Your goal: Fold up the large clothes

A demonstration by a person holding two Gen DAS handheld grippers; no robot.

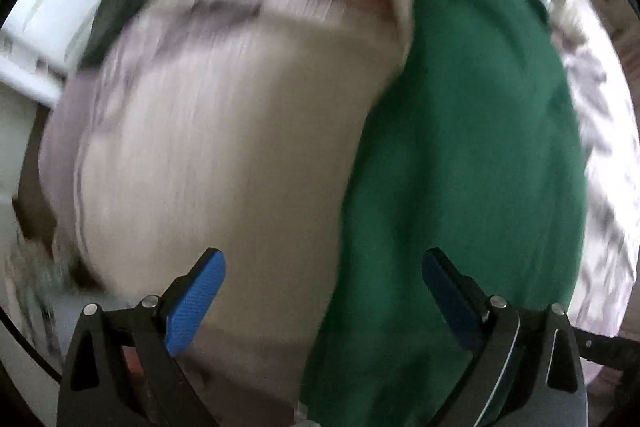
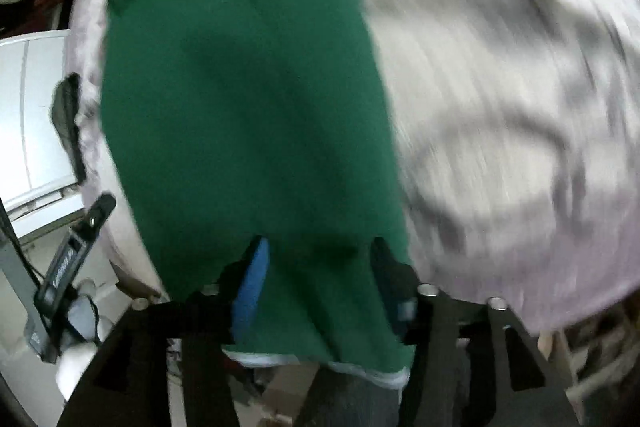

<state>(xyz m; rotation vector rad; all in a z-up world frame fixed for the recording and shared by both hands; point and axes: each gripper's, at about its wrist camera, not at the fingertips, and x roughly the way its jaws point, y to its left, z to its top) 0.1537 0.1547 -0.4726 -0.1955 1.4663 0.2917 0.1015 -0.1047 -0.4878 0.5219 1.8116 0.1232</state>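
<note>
Green garment (image 2: 248, 115) sits clamped between the right gripper (image 2: 320, 267) fingers; left gripper (image 1: 322, 287) gapes wide, empty, just before the cream garment (image 1: 224, 147) beside the green one.

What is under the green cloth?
The green cloth lies on a pale patterned sheet, which shows around it. A cream cloth lies beside it. What is directly underneath is covered.

Green garment (image 2: 248, 99) fills the gap between the right fingers (image 2: 252, 291); cream cloth (image 1: 224, 147) crowds ahead of the left fingers (image 1: 196, 303)
</note>
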